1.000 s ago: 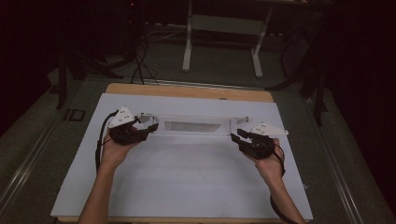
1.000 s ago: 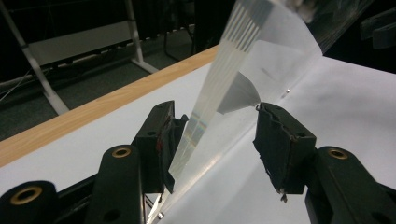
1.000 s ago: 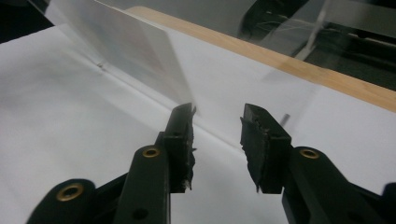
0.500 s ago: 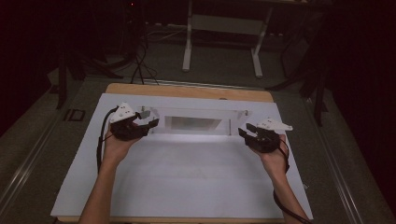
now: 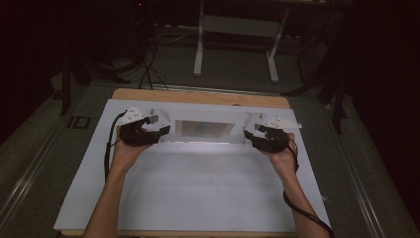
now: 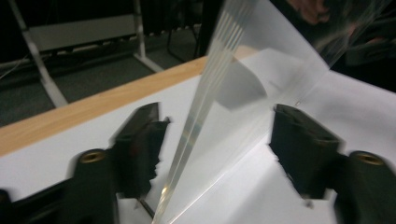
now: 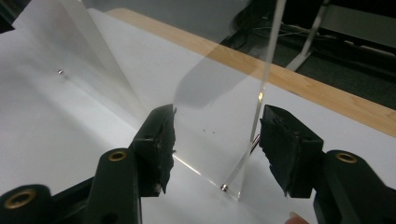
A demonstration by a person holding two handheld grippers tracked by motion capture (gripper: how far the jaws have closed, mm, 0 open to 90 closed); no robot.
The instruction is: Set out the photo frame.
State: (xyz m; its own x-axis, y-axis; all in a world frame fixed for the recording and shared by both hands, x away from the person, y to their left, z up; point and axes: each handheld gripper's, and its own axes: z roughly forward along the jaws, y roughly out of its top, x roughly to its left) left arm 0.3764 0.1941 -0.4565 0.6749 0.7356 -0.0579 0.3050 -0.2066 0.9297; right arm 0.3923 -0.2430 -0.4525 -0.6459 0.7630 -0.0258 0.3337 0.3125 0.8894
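While you hold a gripper at each end of it, the clear acrylic stand sits toward the far side of the white sheet that covers the counter, roughly midway across its width. From the high view it reads as a long see-through piece with a darker rectangular window in the middle and an upright panel at either end.

Your left gripper is at the stand's left end. In the left gripper view its black fingers stand wide apart with the edge of a clear panel rising between them; the panel tilts and neither pad presses on it, with a visible gap on both sides. These fingers have just been opening, and the panel is between them but not gripped.

Your right gripper is at the stand's right end. In the right gripper view its fingers are likewise spread wide, and an upright clear end panel stands between them. The panel's thin edge is nearer the right-hand finger, yet clear of it, and the left-hand finger is also clear of the panel. These fingers too have just been opening, and nothing is clamped. A small metal screw shows at the panel's lower corner, where it meets the white sheet.

Both your hands rest low over the sheet, well apart, with the stand spanning the space between them.
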